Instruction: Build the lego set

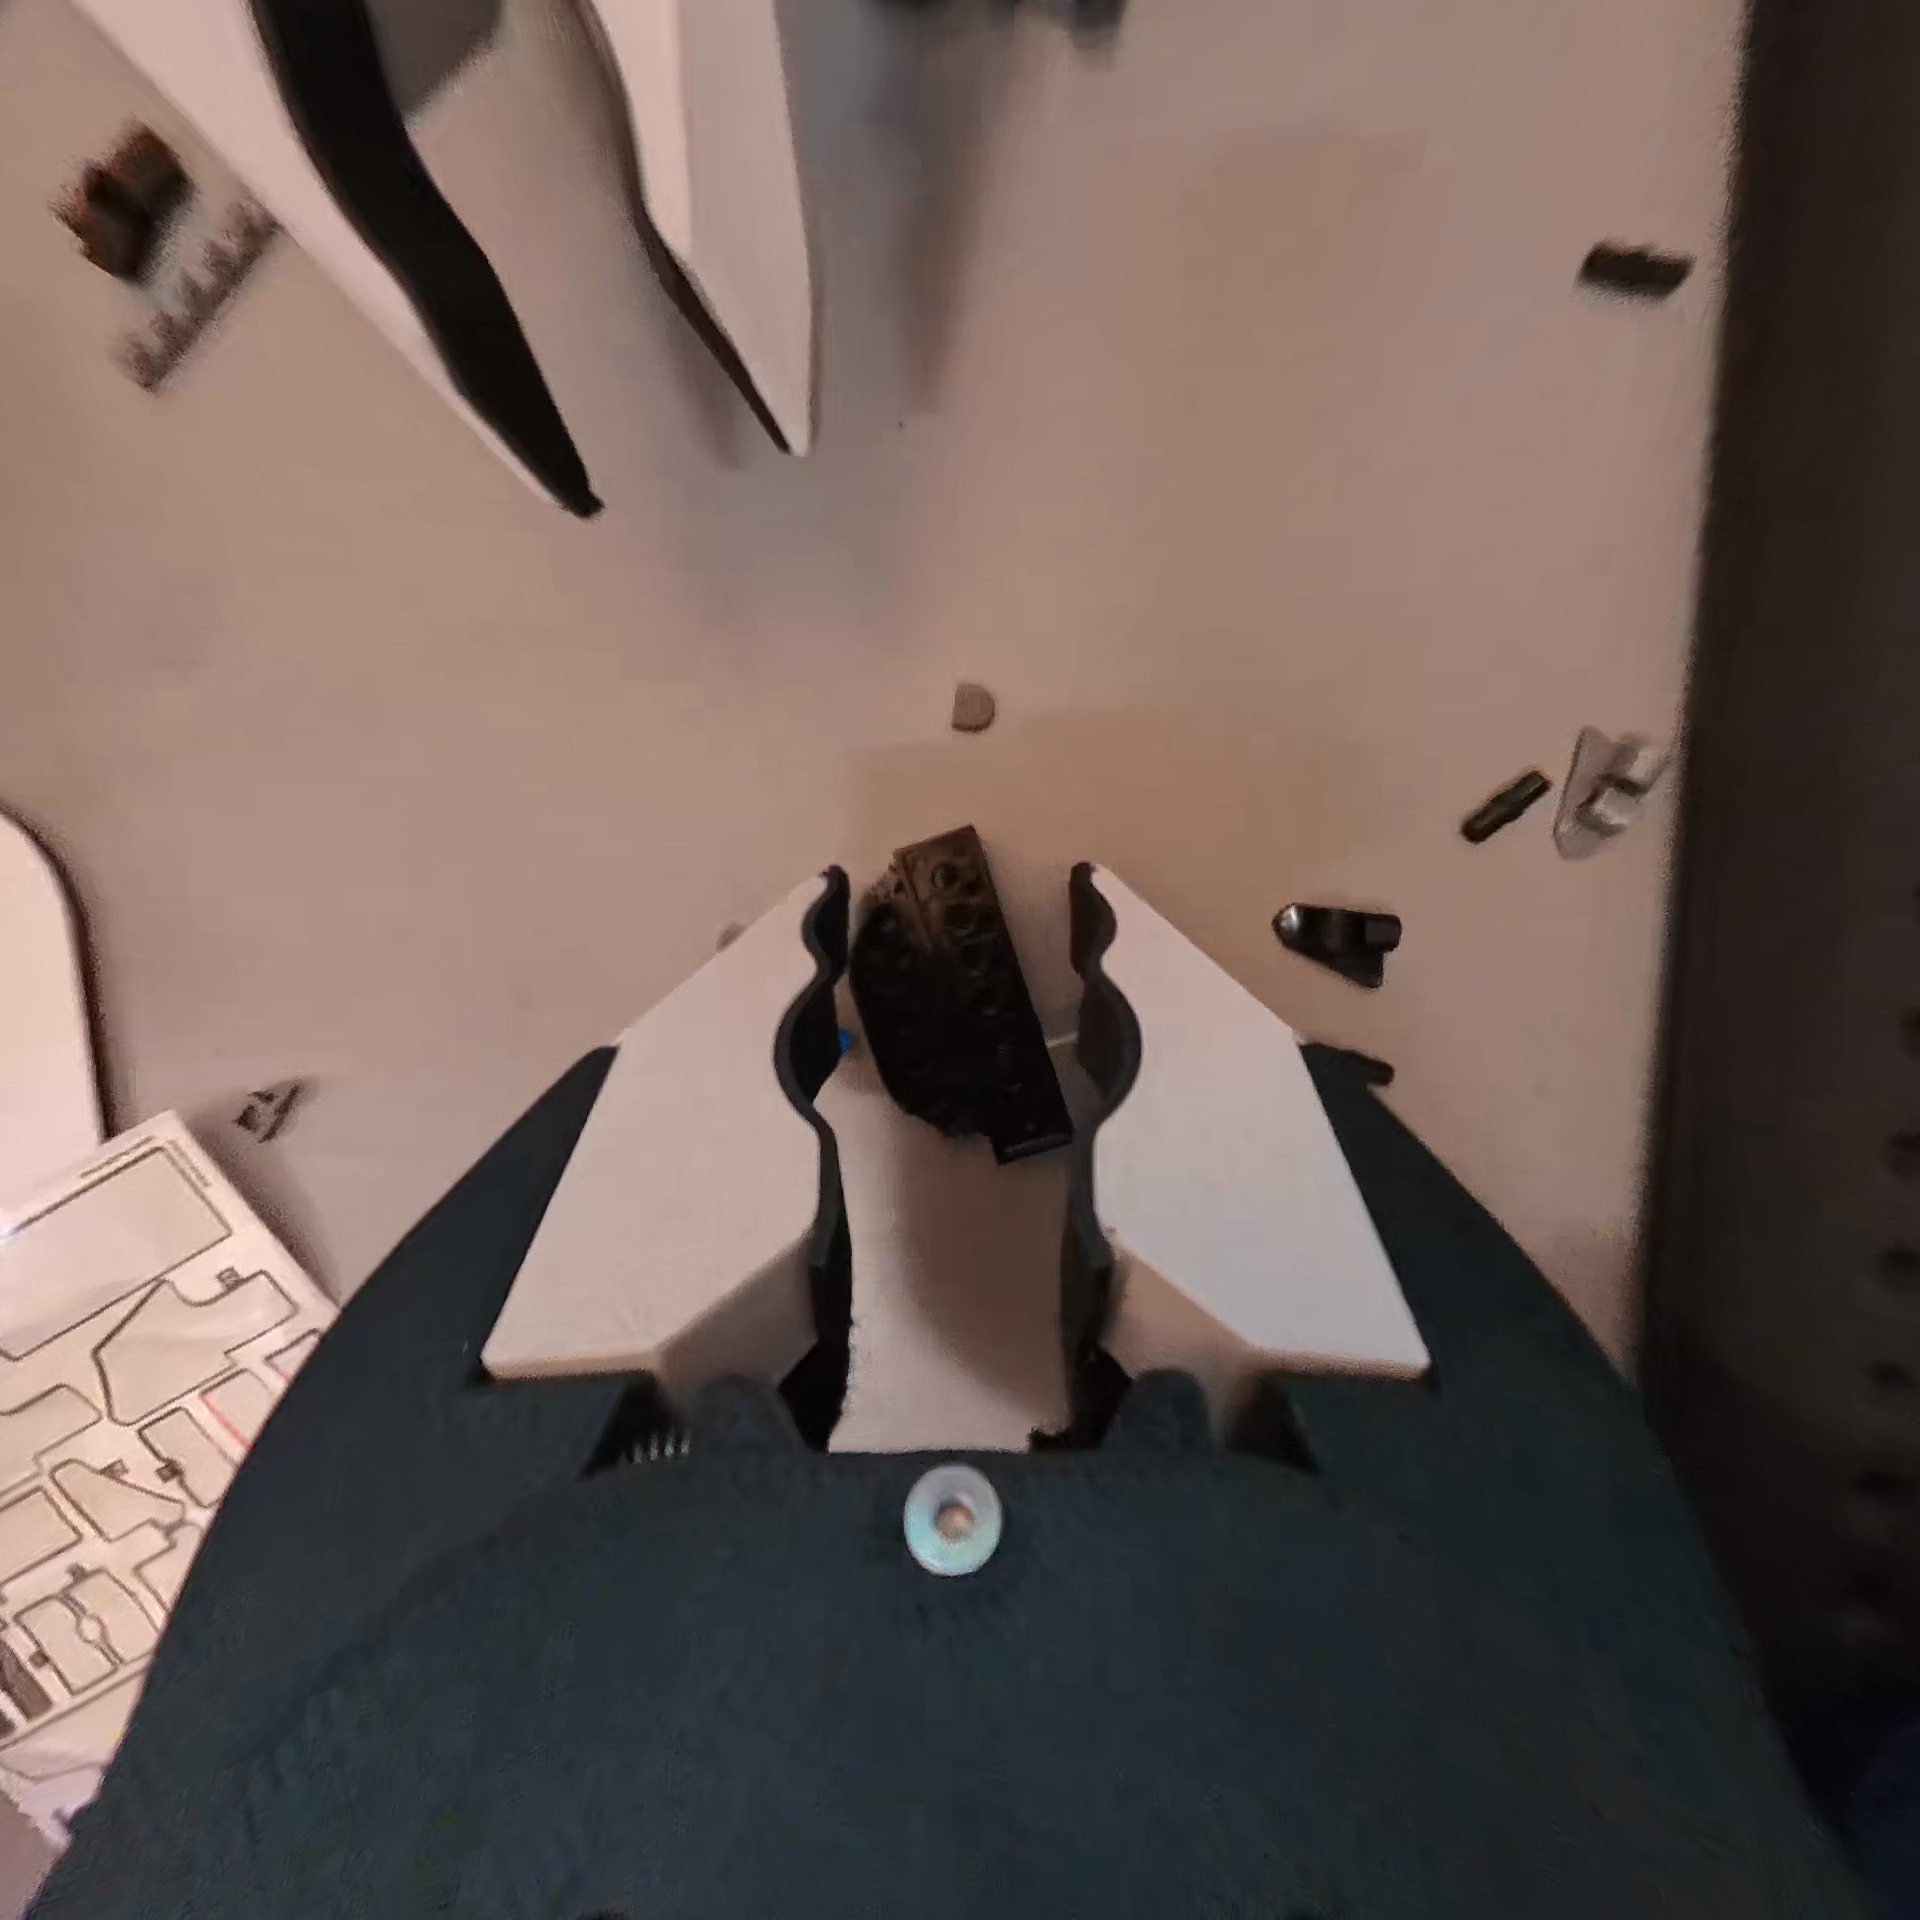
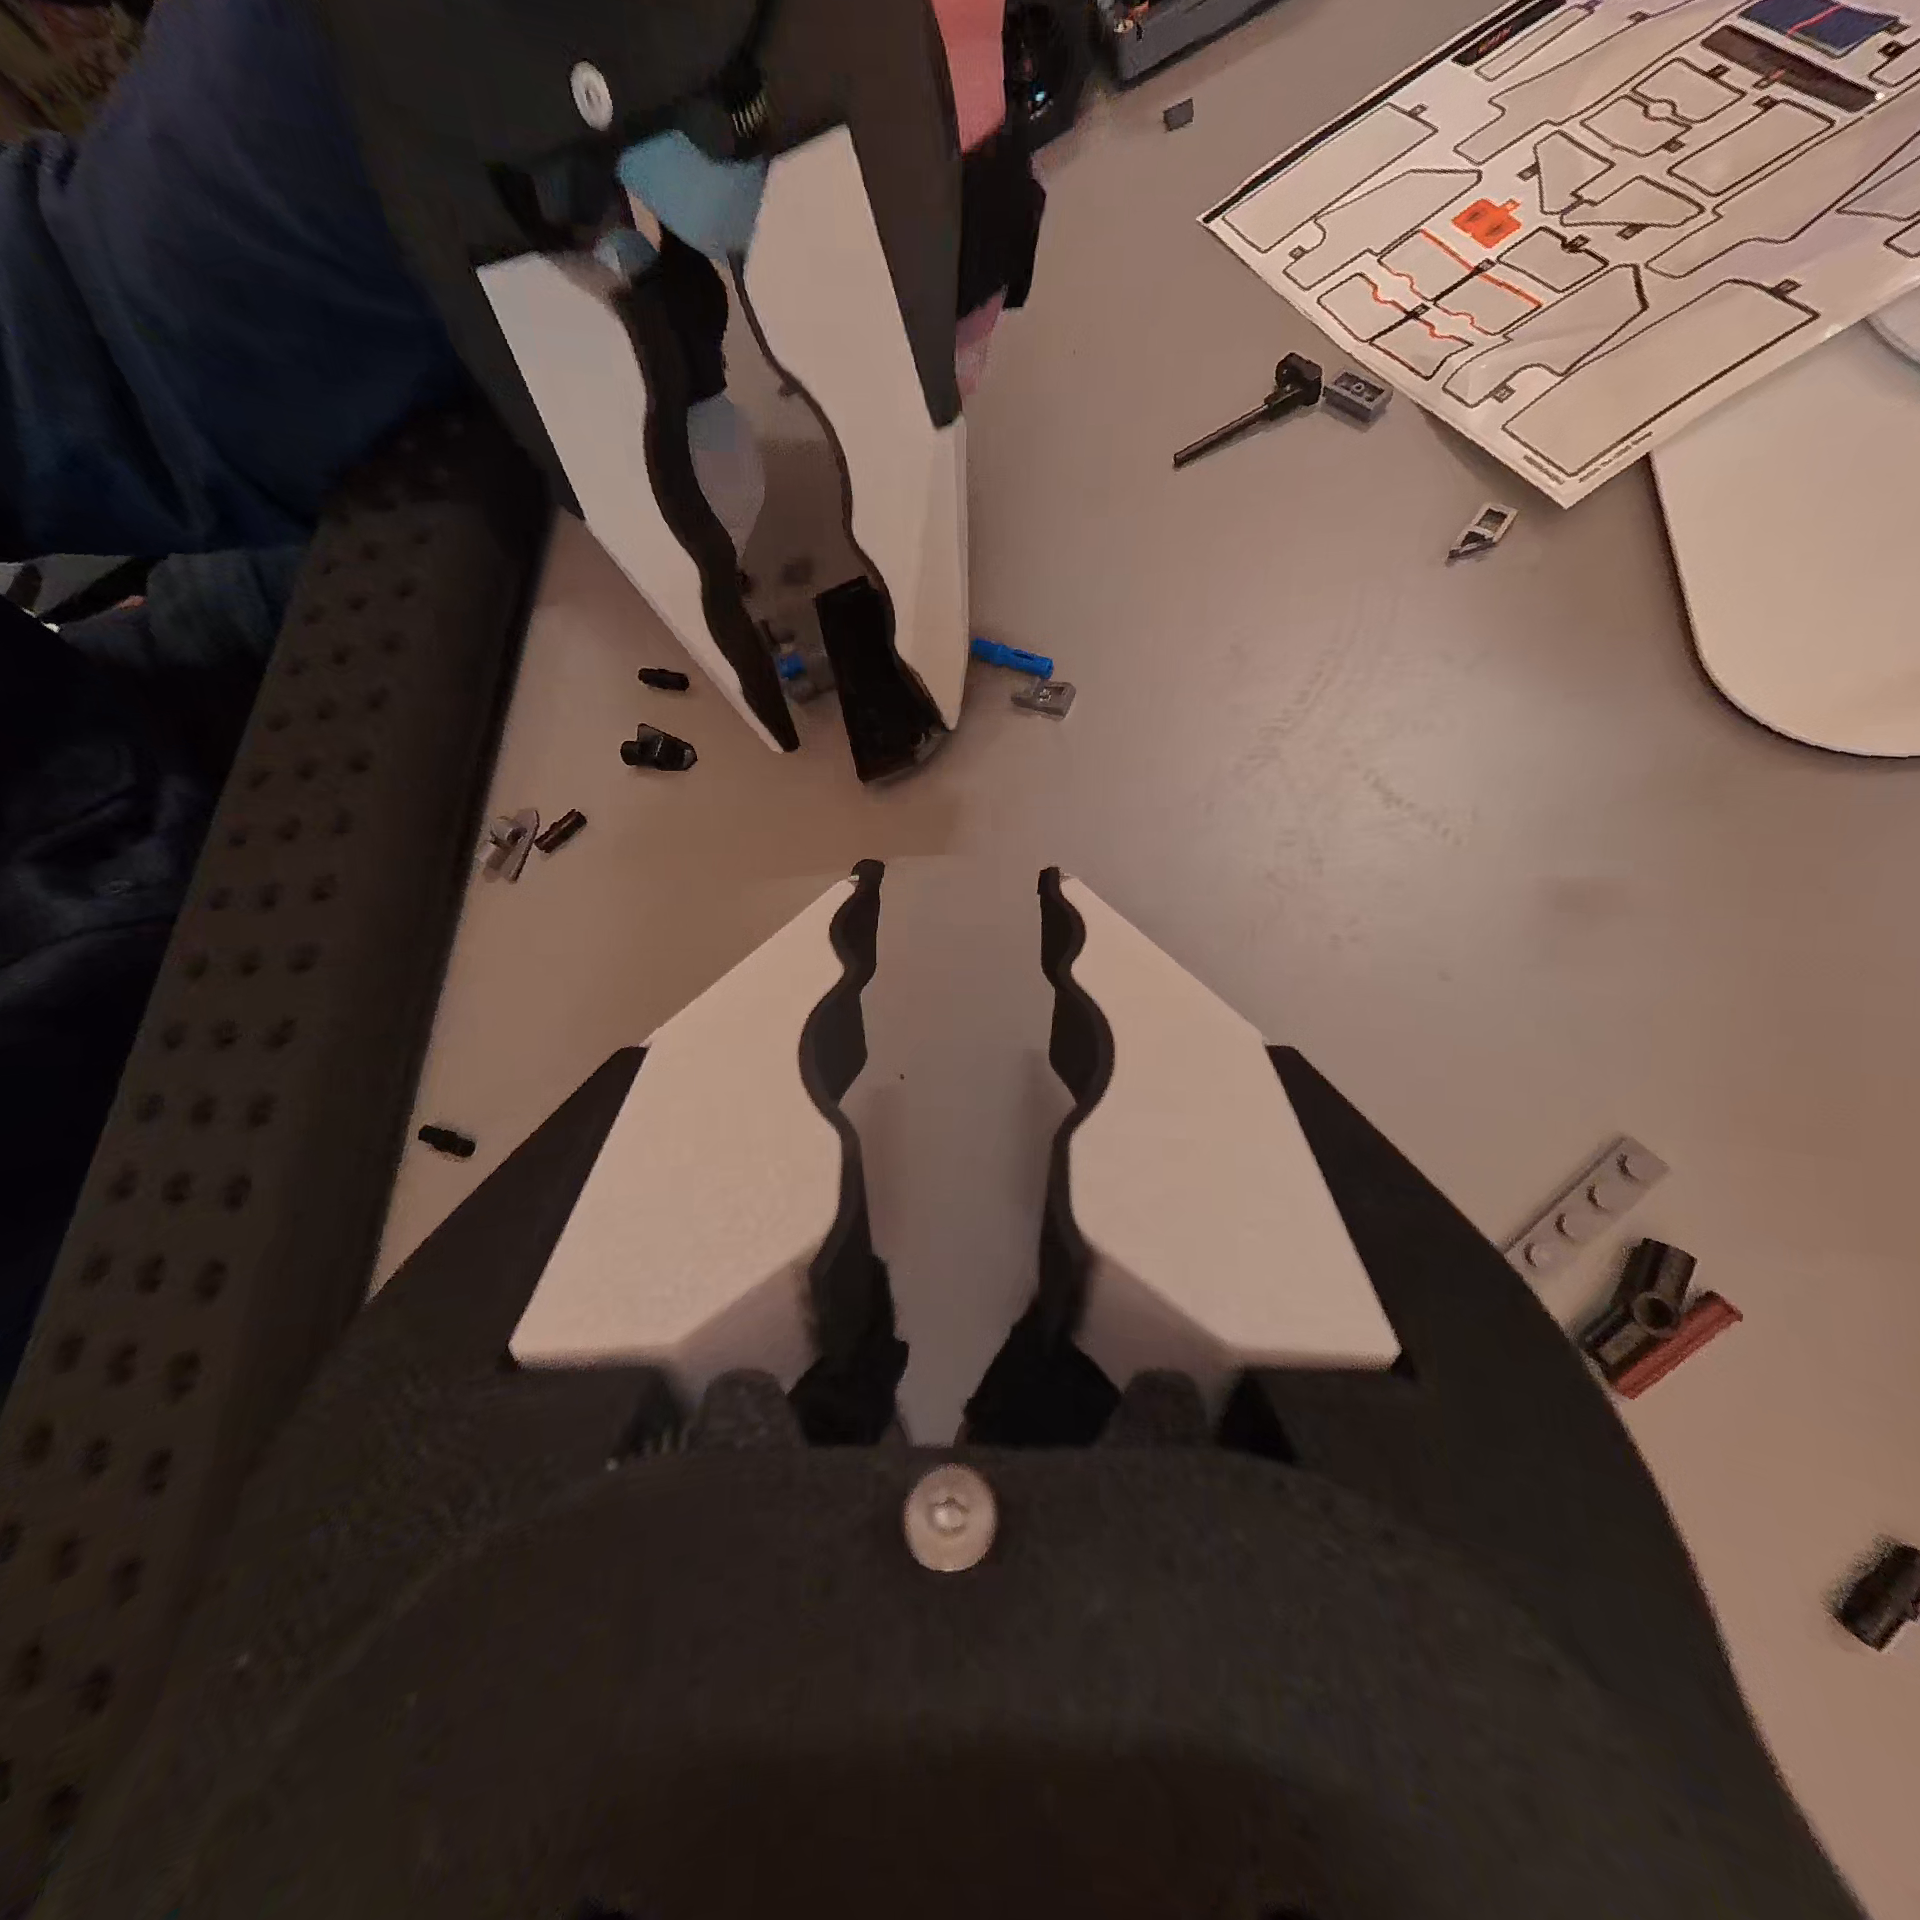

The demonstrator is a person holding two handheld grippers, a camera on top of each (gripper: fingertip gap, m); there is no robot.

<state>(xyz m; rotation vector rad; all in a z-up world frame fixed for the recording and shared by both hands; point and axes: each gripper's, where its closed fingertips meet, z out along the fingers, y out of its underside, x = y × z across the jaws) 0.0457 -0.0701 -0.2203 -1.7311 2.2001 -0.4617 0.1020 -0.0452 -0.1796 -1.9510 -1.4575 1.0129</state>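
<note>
Right gripper (image 2: 956, 873) up close, white fingers with wavy black pads, jaws apart over bare grey tabletop (image 2: 1299, 727). Just past its tips, the left gripper (image 1: 956, 873) is parted too, tips down around the black studded lego assembly (image 1: 956, 1008), which lies on the table between the fingers (whether it touches a pad, I cannot tell). Small black pins (image 2: 657, 748) lie scattered beside it, a blue pin (image 2: 1010, 657) too. Farther back, the white sticker sheet with outlined shapes (image 2: 1579, 239).
</note>
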